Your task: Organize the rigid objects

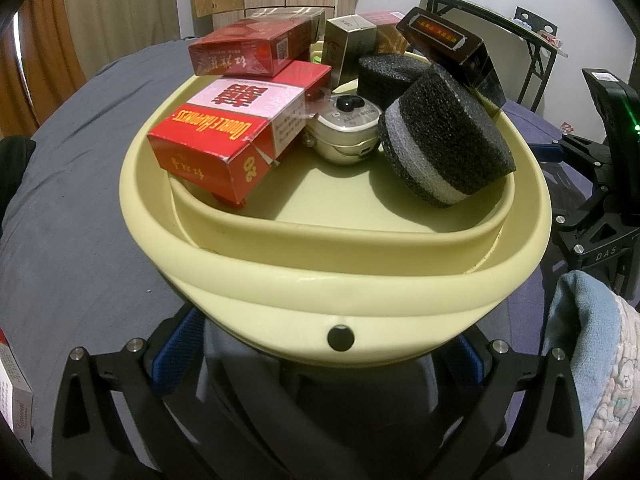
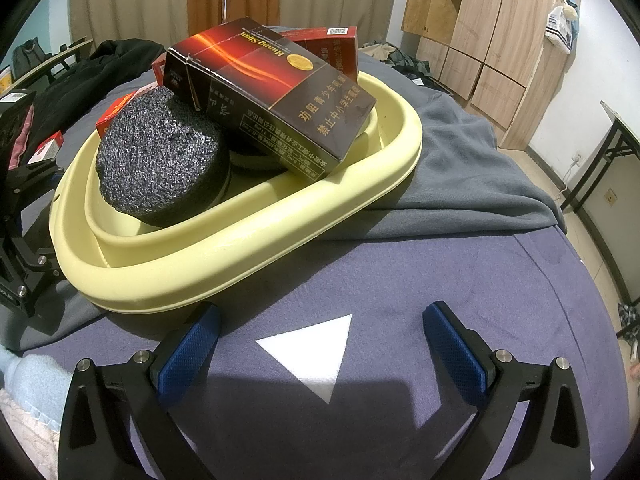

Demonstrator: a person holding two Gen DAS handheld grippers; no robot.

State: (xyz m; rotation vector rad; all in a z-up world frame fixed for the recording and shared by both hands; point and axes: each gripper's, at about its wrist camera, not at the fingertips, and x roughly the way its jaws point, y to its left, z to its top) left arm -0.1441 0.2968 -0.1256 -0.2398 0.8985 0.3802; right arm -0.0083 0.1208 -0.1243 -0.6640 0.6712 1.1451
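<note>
A pale yellow oval basin [image 1: 280, 264] sits on the bed and holds several rigid things. Inside are a red Double Happiness box [image 1: 224, 128], a second red box [image 1: 248, 50] stacked behind it, a gold box [image 1: 348, 40], a white round gadget [image 1: 344, 128] and two black foam cylinders [image 1: 444, 136]. A dark Huang Shan box [image 2: 272, 92] leans on the far rim of the basin [image 2: 224, 256]. My left gripper [image 1: 322, 360] is open, its blue pads [image 1: 176, 356] spread wide under the basin's near wall. My right gripper [image 2: 320, 344] is open over the purple sheet, just short of the basin.
A grey blanket [image 1: 80, 200] lies under the basin, over a purple sheet [image 2: 400, 280] with a white triangle [image 2: 316, 352]. A light blue cloth [image 1: 576, 320] is at the near right. A small box [image 1: 12, 392] lies at the left edge. Wardrobes [image 2: 500, 40] and a folding table [image 1: 500, 20] stand beyond.
</note>
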